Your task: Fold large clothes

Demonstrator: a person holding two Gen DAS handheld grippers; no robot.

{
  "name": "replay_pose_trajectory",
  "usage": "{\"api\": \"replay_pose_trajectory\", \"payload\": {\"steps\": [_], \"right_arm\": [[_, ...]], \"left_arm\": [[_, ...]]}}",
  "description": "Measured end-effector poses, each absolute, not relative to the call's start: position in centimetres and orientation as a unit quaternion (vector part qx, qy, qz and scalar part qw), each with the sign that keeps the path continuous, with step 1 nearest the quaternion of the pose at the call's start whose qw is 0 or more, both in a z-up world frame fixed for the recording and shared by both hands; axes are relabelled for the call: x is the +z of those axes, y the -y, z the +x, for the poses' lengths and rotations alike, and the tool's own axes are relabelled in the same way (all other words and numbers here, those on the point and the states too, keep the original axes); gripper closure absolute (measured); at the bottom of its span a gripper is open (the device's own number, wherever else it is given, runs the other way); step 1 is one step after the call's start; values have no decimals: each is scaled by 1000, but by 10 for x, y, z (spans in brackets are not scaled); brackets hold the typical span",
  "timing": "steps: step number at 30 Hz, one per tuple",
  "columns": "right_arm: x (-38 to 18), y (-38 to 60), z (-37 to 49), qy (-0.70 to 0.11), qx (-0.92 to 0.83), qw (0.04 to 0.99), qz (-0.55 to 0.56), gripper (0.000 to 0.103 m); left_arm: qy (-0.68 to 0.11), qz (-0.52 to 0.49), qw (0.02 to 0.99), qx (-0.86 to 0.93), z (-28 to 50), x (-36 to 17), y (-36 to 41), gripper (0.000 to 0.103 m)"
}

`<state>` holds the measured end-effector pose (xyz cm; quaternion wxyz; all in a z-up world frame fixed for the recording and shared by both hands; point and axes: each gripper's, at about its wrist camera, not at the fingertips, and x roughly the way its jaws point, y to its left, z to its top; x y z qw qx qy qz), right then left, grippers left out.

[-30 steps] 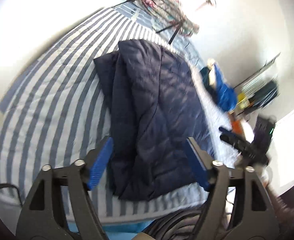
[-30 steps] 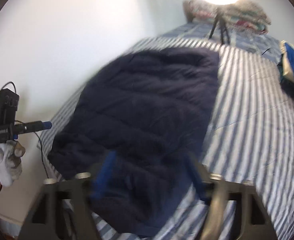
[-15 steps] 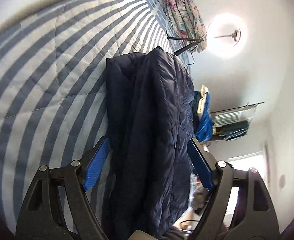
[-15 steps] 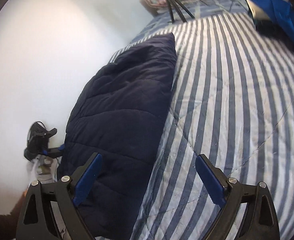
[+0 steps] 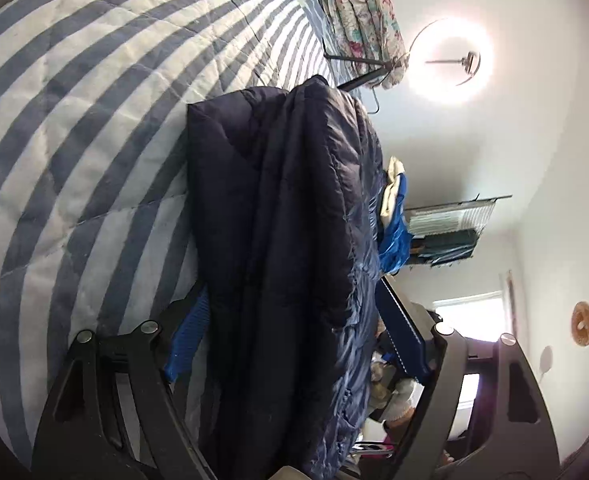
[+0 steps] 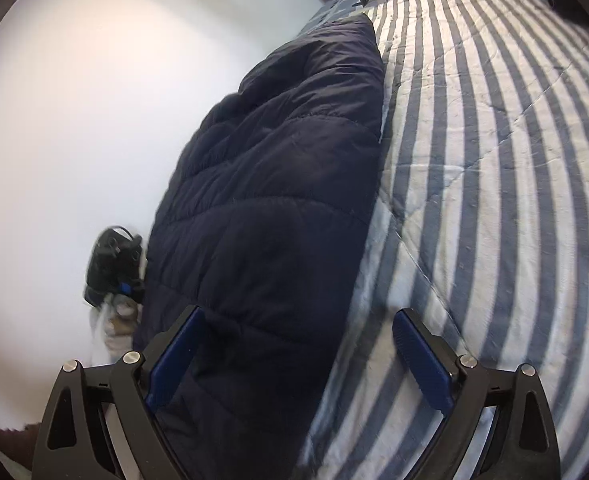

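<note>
A dark navy quilted jacket (image 5: 278, 216) lies folded lengthwise on the blue-and-white striped bedspread (image 5: 86, 128). My left gripper (image 5: 294, 332) is open, low over the jacket's near end, and its blue pads (image 5: 186, 332) straddle the fabric. In the right wrist view the jacket (image 6: 278, 184) runs along the bed's left side by the wall. My right gripper (image 6: 298, 360) stands wide open over the jacket's near right edge, with one pad over the fabric and the other over the bedspread (image 6: 494, 160). The left gripper (image 6: 114, 264) shows blurred beyond the jacket's left edge.
A ring light (image 5: 450, 60) on a tripod and a floral bundle (image 5: 358, 20) sit at the bed's far end. A blue and cream garment pile (image 5: 394, 216) lies beyond the jacket, with a clothes rack (image 5: 450, 228) and a window (image 5: 470, 312) behind.
Both grippers have sunk toward the jacket's near end and rolled, so the bed now tilts in each view. The right gripper's jaws stand wider than before.
</note>
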<state>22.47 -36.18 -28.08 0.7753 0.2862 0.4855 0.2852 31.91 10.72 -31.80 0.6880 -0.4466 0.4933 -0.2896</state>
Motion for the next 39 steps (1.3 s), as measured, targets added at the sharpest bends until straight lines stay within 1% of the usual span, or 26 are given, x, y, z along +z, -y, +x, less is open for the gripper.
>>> {"api": "replay_pose_trajectory", "payload": {"steps": [4, 8, 14, 17, 21, 24, 26, 30, 33, 35, 36, 37, 38, 39], "right_arm": [[-285, 362, 240, -473, 289, 769, 320, 6], [-283, 353, 254, -471, 286, 773, 315, 9], [-276, 330, 270, -486, 289, 771, 293, 12], [-275, 329, 268, -496, 297, 765, 284, 19], [-281, 342, 265, -502, 305, 752, 298, 25], [-282, 342, 265, -502, 311, 749, 301, 25], [-283, 341, 268, -501, 314, 747, 304, 25], [-286, 332, 278, -500, 323, 744, 303, 24], [-289, 322, 288, -496, 325, 742, 313, 23], [-288, 315, 293, -497, 323, 743, 311, 23], [-287, 310, 295, -498, 322, 745, 307, 23], [-285, 306, 296, -499, 319, 748, 301, 23], [-285, 303, 298, -499, 317, 748, 300, 26], [-284, 300, 299, -501, 315, 748, 300, 31]], "left_arm": [[-510, -408, 702, -283, 328, -310, -88, 21], [-520, -385, 713, -270, 336, -307, -71, 21], [-525, -344, 732, -265, 331, -298, -59, 26], [-526, -349, 734, -251, 323, -298, -70, 26], [-529, -372, 717, -262, 320, -304, -85, 23], [-525, -398, 700, -278, 332, -308, -83, 19], [-522, -411, 690, -288, 343, -310, -78, 19], [-532, -388, 691, -298, 365, -306, -57, 13], [-535, -376, 696, -296, 373, -302, -40, 13], [-538, -364, 703, -291, 371, -300, -33, 23], [-541, -352, 711, -278, 371, -300, -30, 34], [-541, -348, 716, -272, 368, -302, -31, 41], [-538, -349, 718, -269, 368, -302, -30, 44], [-536, -350, 721, -265, 368, -301, -31, 50]]}}
